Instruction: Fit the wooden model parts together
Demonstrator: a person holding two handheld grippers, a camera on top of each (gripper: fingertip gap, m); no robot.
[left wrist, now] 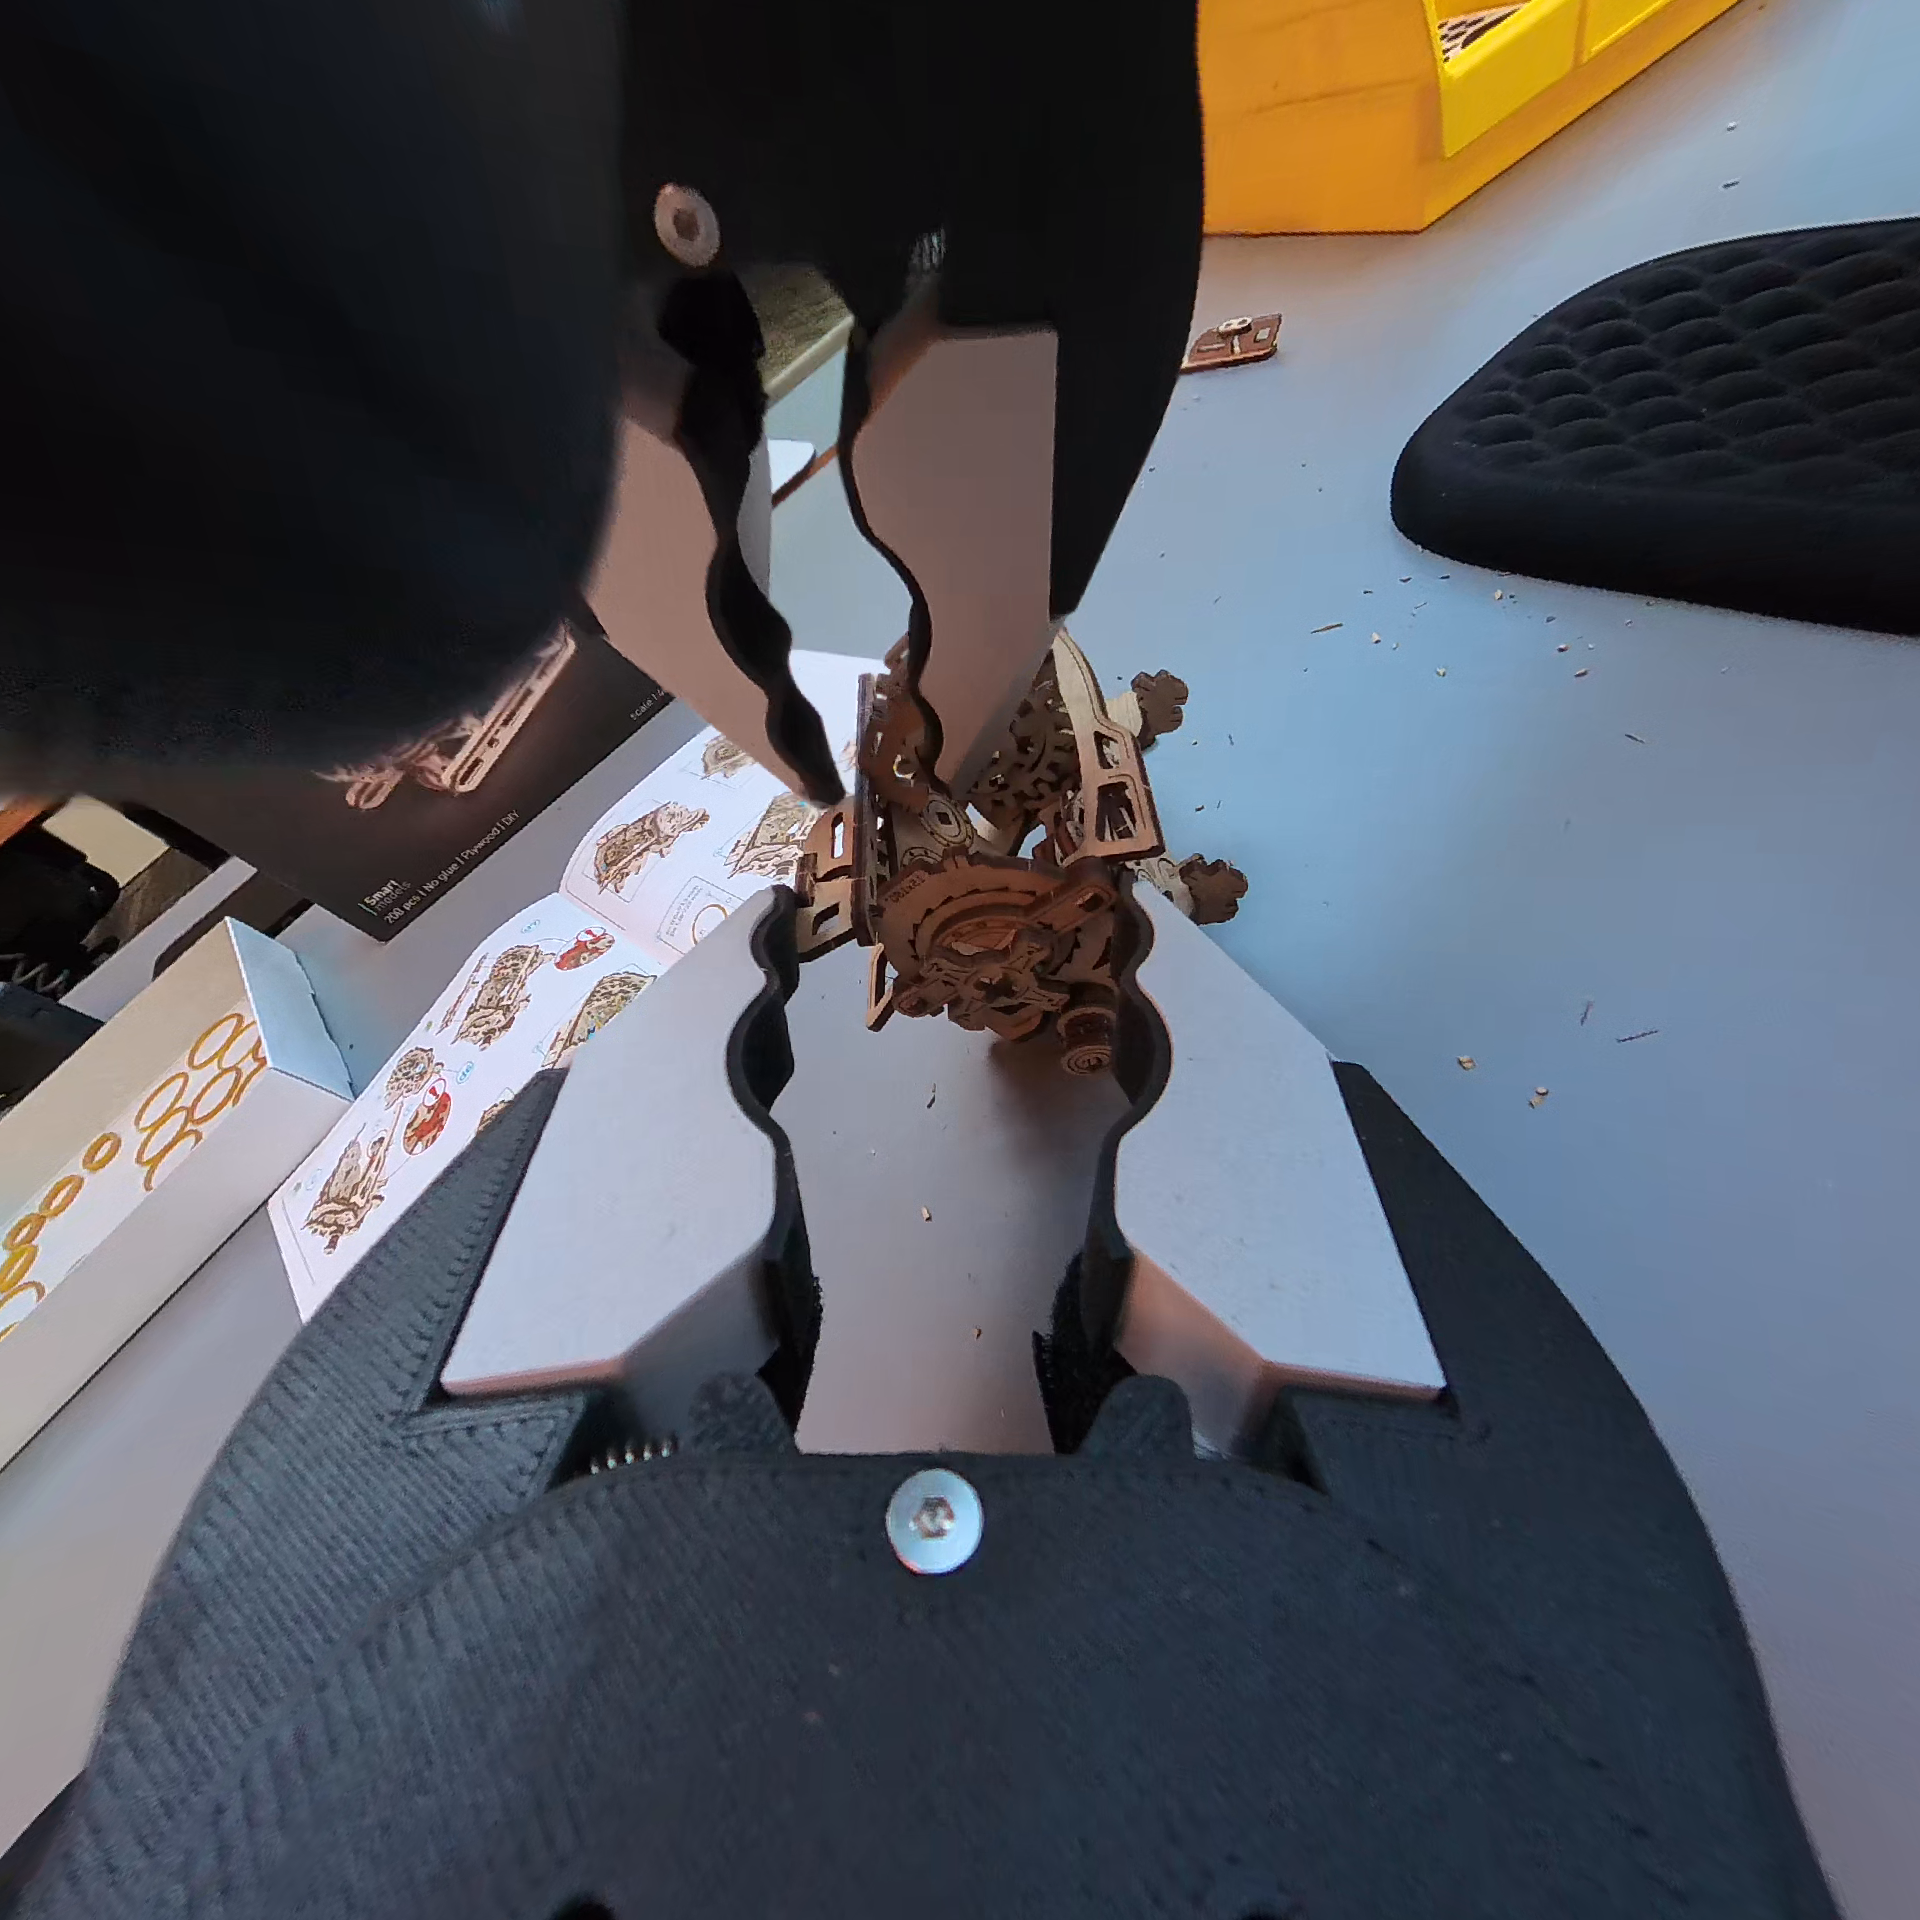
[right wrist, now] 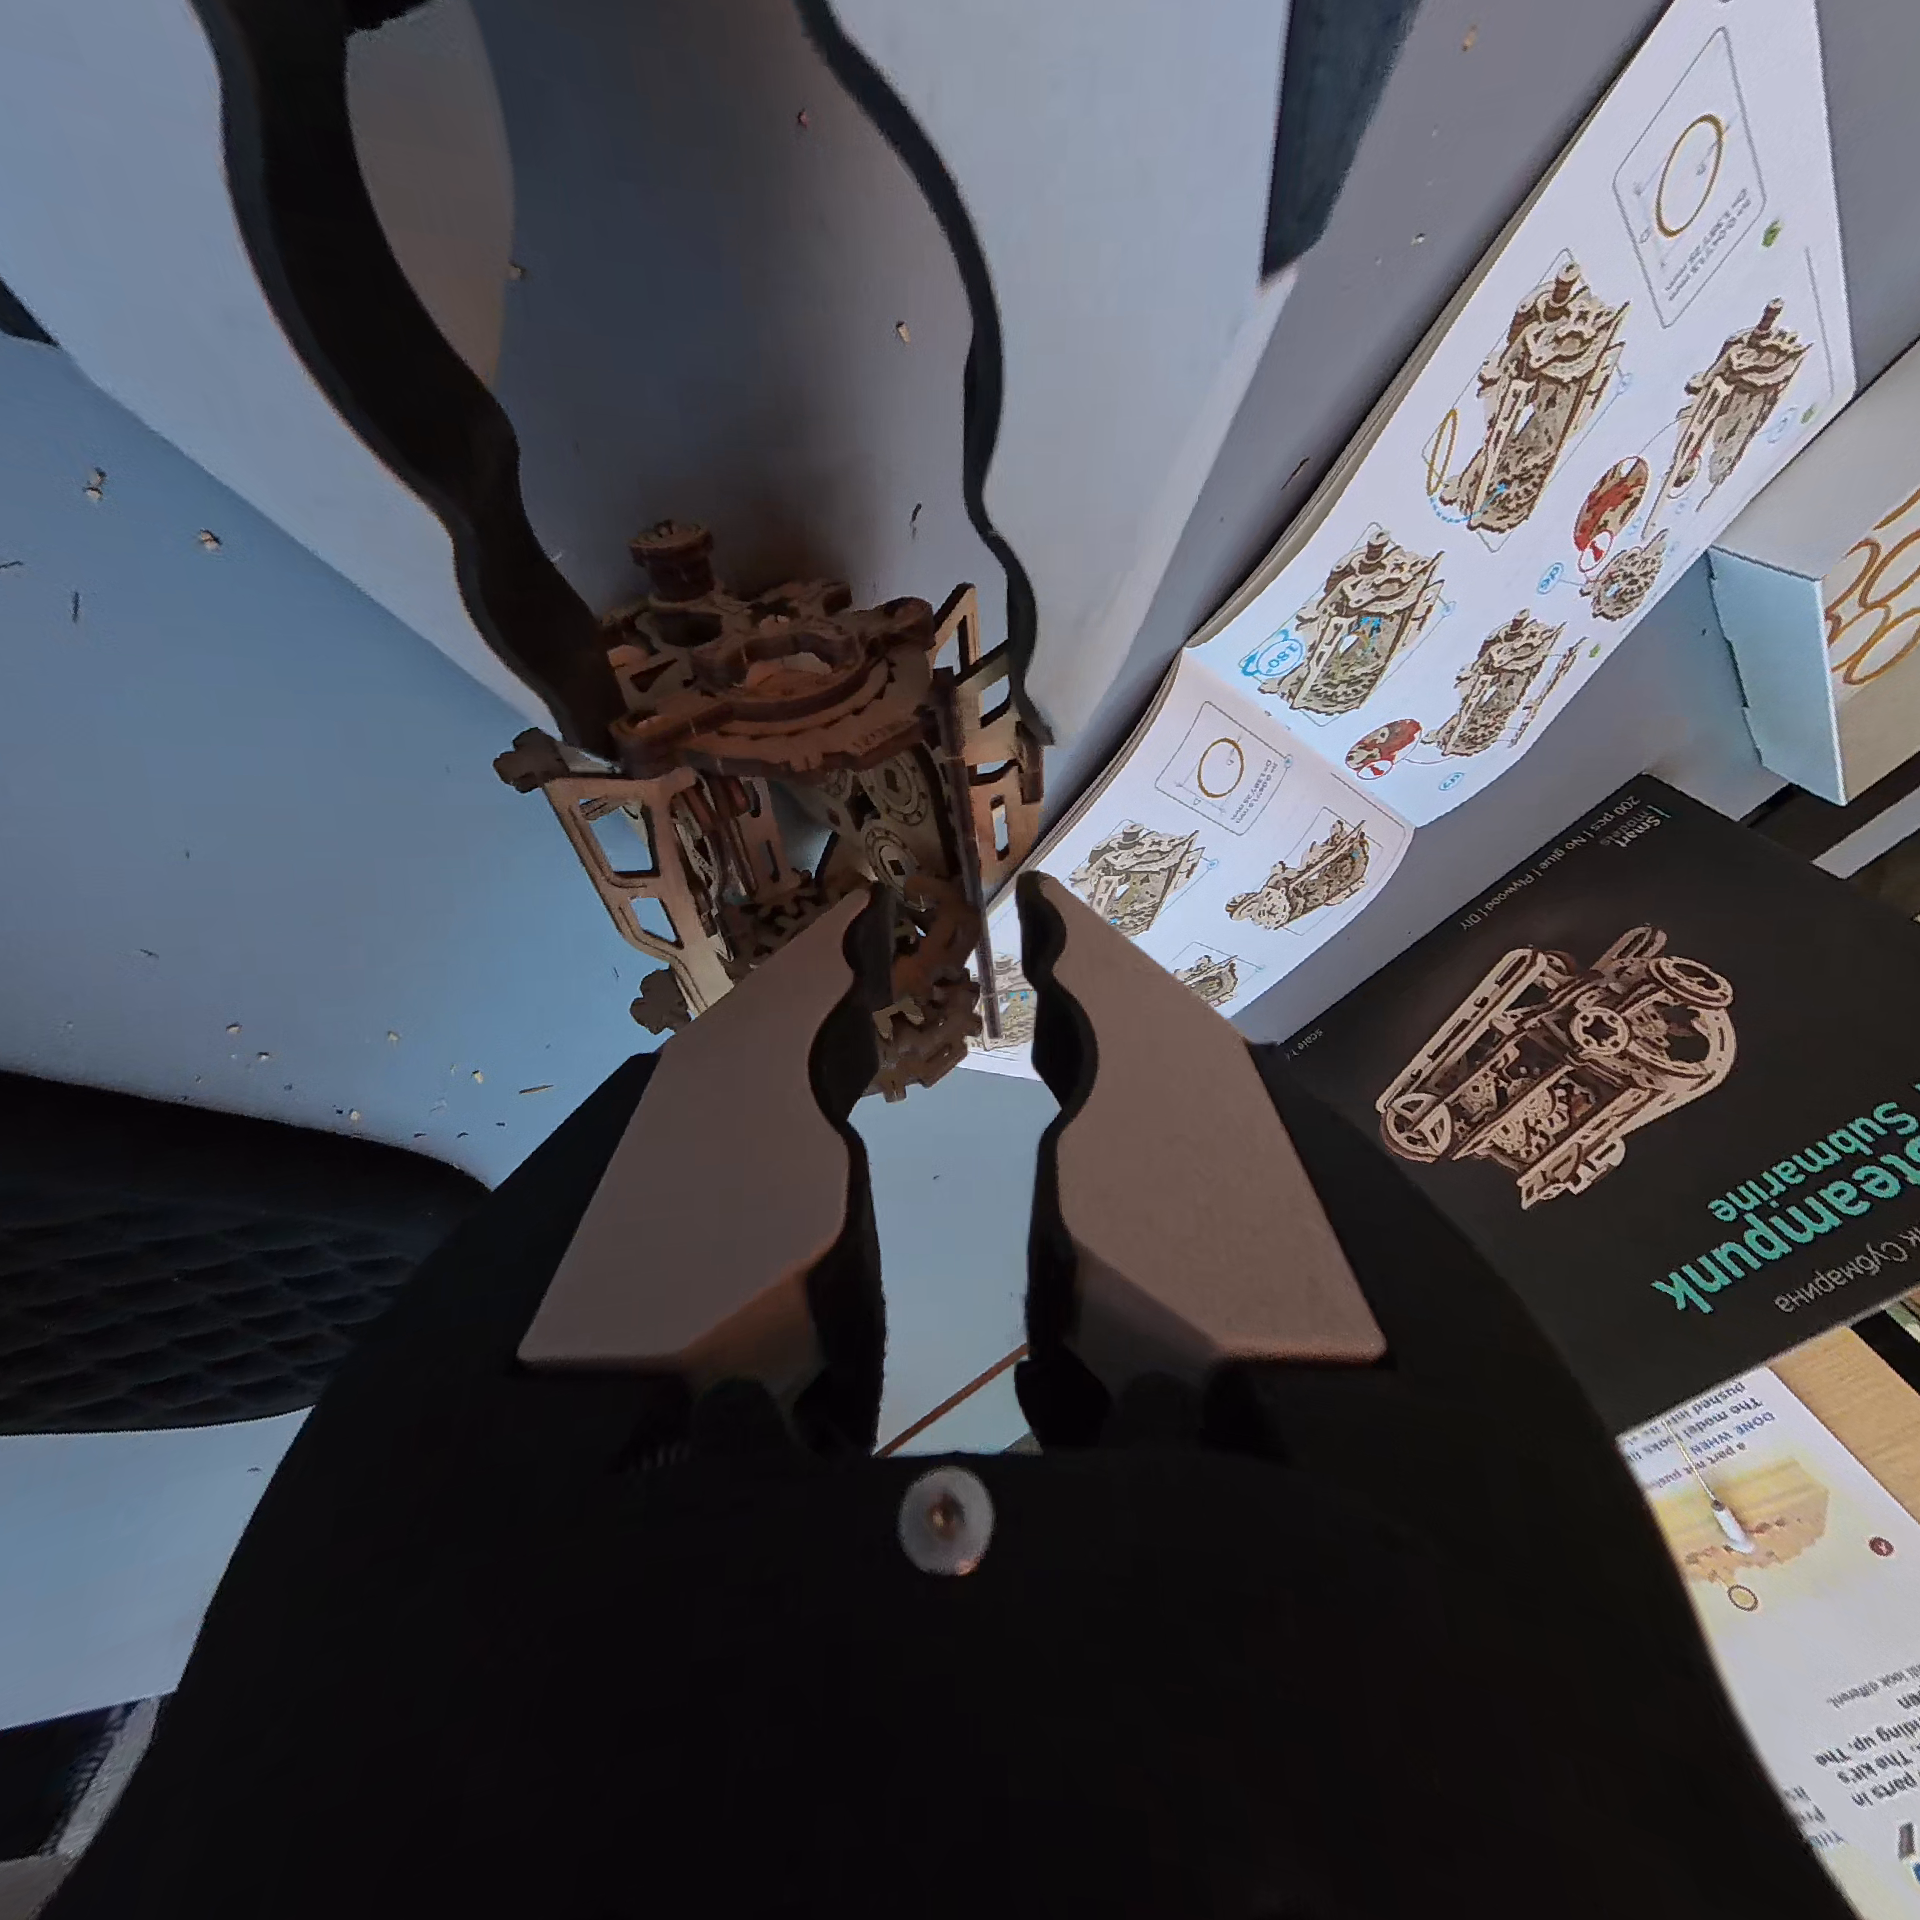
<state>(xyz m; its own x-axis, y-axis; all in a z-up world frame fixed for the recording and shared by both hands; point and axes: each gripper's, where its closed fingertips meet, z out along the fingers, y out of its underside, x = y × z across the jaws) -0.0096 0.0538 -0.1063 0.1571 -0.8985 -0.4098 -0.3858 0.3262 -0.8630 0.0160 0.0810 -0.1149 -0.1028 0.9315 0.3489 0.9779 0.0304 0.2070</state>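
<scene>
The brown wooden model (left wrist: 997,935), a gear-filled frame, rests on the grey table (left wrist: 1455,935). My left gripper (left wrist: 956,914) has its jaws wide, and each pad presses one side of the model. My right gripper (left wrist: 891,790) comes down from above onto the model's far end. In the right wrist view the right gripper (right wrist: 945,894) straddles a gear (right wrist: 914,1029) and a thin end wall of the model (right wrist: 769,727). A narrow gap shows at one pad, so its hold is unclear. The left gripper (right wrist: 810,717) appears there, clamping the model.
An open instruction booklet (left wrist: 499,1018) and a black box (right wrist: 1610,1091) lie beside the model. A white box (left wrist: 135,1122) is further out, a black cushioned pad (left wrist: 1683,436) on the other side. Yellow bins (left wrist: 1403,104) and a loose wooden part (left wrist: 1231,341) sit behind. Wood chips litter the table. My right fingertips sit around 4 cm from my left ones.
</scene>
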